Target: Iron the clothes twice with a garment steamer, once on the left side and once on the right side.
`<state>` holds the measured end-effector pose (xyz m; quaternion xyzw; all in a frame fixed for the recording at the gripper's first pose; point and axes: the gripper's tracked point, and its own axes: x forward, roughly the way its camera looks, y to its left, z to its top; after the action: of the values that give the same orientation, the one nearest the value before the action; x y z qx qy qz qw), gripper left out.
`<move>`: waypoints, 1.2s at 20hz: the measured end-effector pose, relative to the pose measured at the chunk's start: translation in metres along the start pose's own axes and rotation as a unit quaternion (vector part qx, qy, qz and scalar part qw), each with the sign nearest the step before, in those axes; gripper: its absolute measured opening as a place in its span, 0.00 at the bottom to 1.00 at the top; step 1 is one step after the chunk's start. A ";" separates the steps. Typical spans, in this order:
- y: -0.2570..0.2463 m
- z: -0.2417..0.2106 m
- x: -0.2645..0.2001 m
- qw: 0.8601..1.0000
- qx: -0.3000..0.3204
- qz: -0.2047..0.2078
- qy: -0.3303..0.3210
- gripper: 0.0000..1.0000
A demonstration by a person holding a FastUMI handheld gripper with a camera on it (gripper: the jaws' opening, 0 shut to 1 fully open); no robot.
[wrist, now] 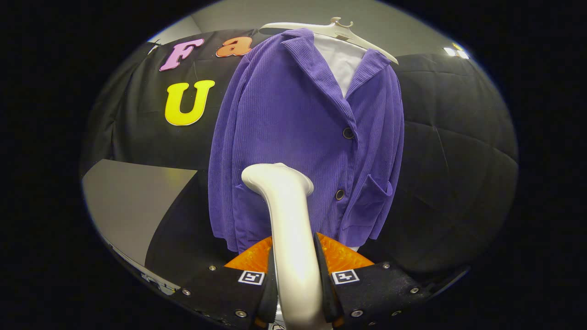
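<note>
A purple corduroy jacket (302,133) hangs on a white hanger (337,30) against the booth's black cloth wall, over a white garment (341,62) that shows at its collar. My gripper (296,270) is shut on the white handle of the garment steamer (286,220), both fingers pressing its sides. The steamer rises from between the fingers, and its head (275,178) is at the lower front of the jacket, left of the button line. Whether the head touches the cloth I cannot tell. The jacket's hem behind the steamer is hidden.
A grey panel (133,201) lies below and left of the jacket. The black cloth wall (458,160) spreads behind and to both sides. A patch pocket (369,201) and two dark buttons (348,133) mark the jacket's front.
</note>
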<state>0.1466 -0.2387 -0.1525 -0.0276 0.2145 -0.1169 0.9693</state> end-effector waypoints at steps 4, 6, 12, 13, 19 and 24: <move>0.006 -0.018 0.005 1.000 0.008 0.002 0.002 0.39; 0.007 -0.037 0.007 1.000 0.003 0.002 0.013 0.39; 0.010 -0.060 0.008 1.000 0.019 -0.002 0.019 0.39; 0.011 -0.063 0.008 1.000 0.024 -0.003 0.020 0.39; 0.019 -0.107 0.010 0.996 -0.024 -0.016 0.083 0.39; 0.027 -0.116 0.011 0.996 0.009 -0.025 0.087 0.39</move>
<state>0.1130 -0.2153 -0.2647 -0.0145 0.2959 -0.1451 0.9440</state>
